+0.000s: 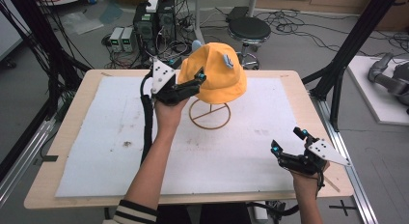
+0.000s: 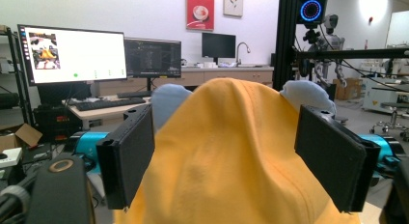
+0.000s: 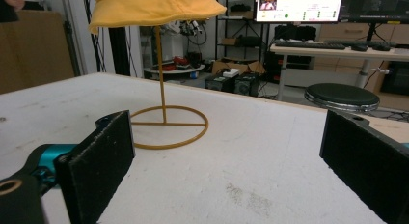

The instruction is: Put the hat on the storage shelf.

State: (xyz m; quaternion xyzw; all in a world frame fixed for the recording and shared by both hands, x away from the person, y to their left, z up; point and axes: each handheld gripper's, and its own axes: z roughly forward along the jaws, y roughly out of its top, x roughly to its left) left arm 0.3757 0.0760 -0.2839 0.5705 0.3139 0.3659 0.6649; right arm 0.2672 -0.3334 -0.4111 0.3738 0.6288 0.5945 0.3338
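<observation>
A yellow bucket hat (image 1: 214,69) with small pale blue ears (image 2: 306,93) sits on top of a gold wire stand (image 1: 210,115) at the far middle of the table. My left gripper (image 1: 197,80) is raised at the hat's left side. In the left gripper view the hat (image 2: 231,151) bulges between the two black jaws, which stand wide apart on either side of the crown; the left gripper (image 2: 230,159) is open. My right gripper (image 1: 288,141) rests low near the table's front right, open and holding nothing. It (image 3: 226,161) faces the stand (image 3: 166,122) and the hat's brim (image 3: 154,7).
A white foam sheet (image 1: 120,137) covers most of the wooden table (image 1: 58,151). Behind the far edge stand a black stool (image 1: 248,28) and computer boxes (image 1: 154,21) with cables. Black frame posts (image 1: 352,45) rise at both sides. Monitors (image 2: 72,52) stand farther off.
</observation>
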